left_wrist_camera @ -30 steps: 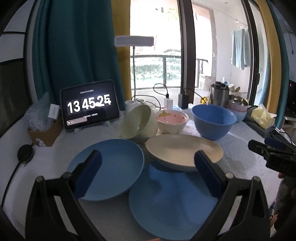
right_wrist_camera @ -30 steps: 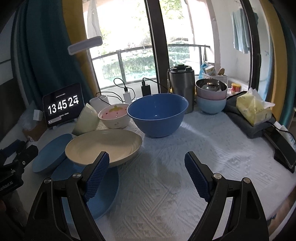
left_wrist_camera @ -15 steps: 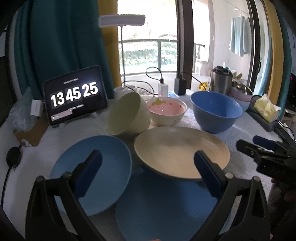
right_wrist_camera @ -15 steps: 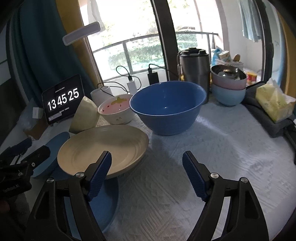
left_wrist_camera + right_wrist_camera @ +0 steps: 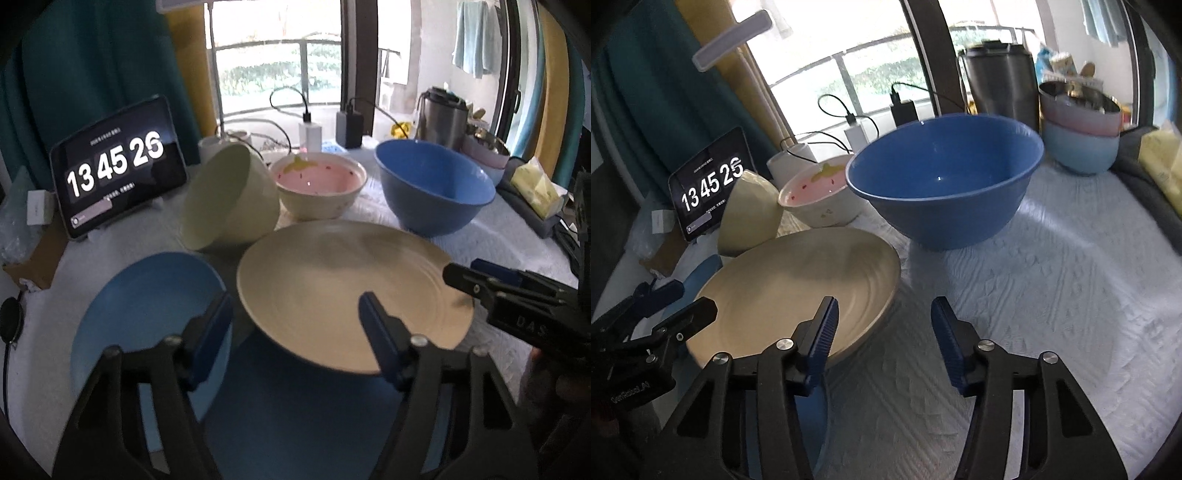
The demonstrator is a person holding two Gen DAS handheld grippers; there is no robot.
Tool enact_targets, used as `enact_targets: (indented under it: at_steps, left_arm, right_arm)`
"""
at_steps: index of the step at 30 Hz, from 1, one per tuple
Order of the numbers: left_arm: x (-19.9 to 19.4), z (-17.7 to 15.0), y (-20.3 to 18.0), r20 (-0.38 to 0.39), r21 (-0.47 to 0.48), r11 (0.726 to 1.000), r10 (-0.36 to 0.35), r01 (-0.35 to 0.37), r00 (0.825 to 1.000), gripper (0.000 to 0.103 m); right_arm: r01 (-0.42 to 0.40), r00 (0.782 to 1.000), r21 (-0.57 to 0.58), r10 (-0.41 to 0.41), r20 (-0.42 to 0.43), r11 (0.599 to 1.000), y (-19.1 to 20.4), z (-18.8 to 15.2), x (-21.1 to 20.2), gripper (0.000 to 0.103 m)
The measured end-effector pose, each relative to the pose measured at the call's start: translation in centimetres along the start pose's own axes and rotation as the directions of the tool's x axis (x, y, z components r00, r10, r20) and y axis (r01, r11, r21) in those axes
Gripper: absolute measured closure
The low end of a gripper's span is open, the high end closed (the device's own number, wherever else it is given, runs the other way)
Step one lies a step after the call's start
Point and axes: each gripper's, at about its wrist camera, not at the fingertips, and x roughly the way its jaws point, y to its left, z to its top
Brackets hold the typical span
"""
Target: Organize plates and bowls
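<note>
In the left wrist view, the left gripper has its jaws wide apart, holding nothing, over the near edge of the cream plate. That plate lies tilted on a dark blue plate, with a lighter blue plate just left of it. Behind the cream plate a green bowl lies tipped on its side, a pink bowl stands upright behind it, and a blue bowl behind and to the right. A tablet showing a clock stands far left of the cream plate. In the right wrist view, the right gripper also gapes, empty, its left finger over the cream plate's right rim. The blue bowl stands behind the plate on the white table, and stacked bowls and a steel jug stand farther back right.
</note>
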Motion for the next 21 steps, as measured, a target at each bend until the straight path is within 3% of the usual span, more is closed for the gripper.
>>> enact_targets:
  at_steps: [9, 13, 16, 21]
  left_arm:
    - [1.9, -0.5, 0.2, -0.084, -0.024, 1.0, -0.004, 0.002, 0.996, 0.036]
    - [2.5, -0.8, 0.1, -0.125, -0.045, 0.998, -0.051, 0.045, 0.991, 0.037]
    - [2.4, -0.9, -0.4, -0.116, -0.03, 0.998, -0.059, 0.056, 0.991, 0.038]
    - [2.3, -1.1, -0.3, -0.114, -0.042, 0.998, -0.057, 0.053, 0.992, 0.047]
  right_arm:
    - [-0.022, 0.999, 0.034, 0.023, -0.028, 0.999, -0.5, 0.2, 1.3, 0.047]
    - [-0.041, 0.997, 0.031, 0.043, -0.059, 0.999, -0.2, 0.0, 1.9, 0.048]
    - [-0.049, 0.996, 0.027, 0.05, -0.073, 0.998, 0.1, -0.2, 2.2, 0.064]
    - [-0.026, 0.998, 0.032, 0.028, -0.063, 0.999, -0.2, -0.3, 1.9, 0.073]
